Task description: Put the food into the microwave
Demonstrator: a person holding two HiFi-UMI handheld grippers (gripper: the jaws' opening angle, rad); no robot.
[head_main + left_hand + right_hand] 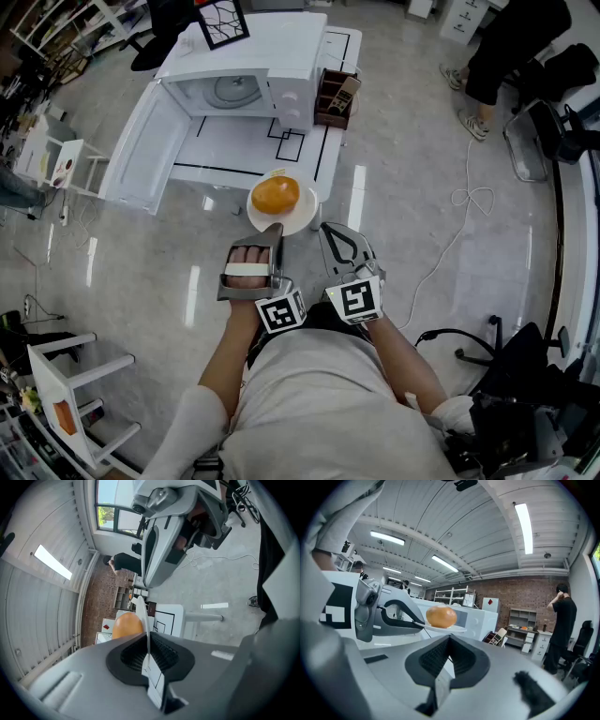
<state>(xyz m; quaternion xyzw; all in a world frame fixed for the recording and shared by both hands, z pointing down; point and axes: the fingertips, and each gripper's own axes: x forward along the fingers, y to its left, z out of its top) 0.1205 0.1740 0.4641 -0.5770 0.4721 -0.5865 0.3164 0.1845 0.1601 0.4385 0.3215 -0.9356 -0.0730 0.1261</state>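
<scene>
A round orange-brown bun [276, 194] lies on a small white plate [298, 216]. My left gripper [275, 228] is shut on the plate's near rim and holds it in the air in front of the table. In the left gripper view the plate [142, 613] runs edge-on between the pads, with the bun [126, 625] to its left. My right gripper [326, 230] is beside it on the right, shut, with nothing in it. The right gripper view shows the bun [441, 617] on the plate [450, 629]. The white microwave [253, 75] stands on the table, its door [141, 145] swung open to the left.
The microwave sits on a white table [234, 150] with black lines. A brown box [336, 97] stands to its right and a black-framed picture [223, 23] on top. A person [506, 47] stands at the far right. A white cable [469, 202] lies on the floor.
</scene>
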